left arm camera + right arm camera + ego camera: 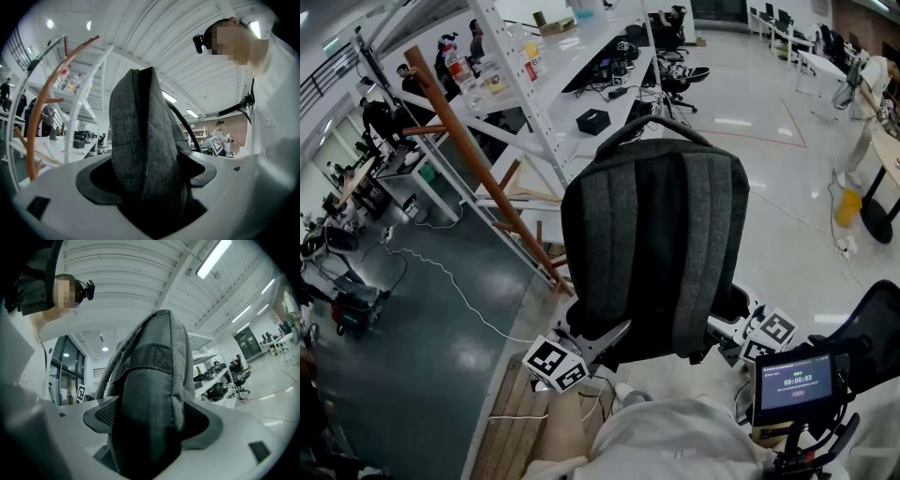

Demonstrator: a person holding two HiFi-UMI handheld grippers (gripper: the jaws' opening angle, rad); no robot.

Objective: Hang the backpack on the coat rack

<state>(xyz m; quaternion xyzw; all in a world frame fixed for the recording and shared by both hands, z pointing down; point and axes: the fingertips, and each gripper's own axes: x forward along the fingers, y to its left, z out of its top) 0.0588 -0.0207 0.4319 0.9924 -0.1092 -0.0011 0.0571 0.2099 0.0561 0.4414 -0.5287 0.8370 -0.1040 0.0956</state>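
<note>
With left gripper [598, 339] and right gripper [729, 334] clamped on the lower sides of the backpack [656, 244] in mid-air, hold it level and steer its top handle [652, 126] toward the coat rack [465, 141] at ten o'clock.

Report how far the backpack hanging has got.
Done: the backpack is lifted clear, upright. In hand: left tongs and right tongs each clamp a lower side. Still to do: its top handle hangs on nothing, apart from the wooden coat rack; hooking it there remains.
</note>
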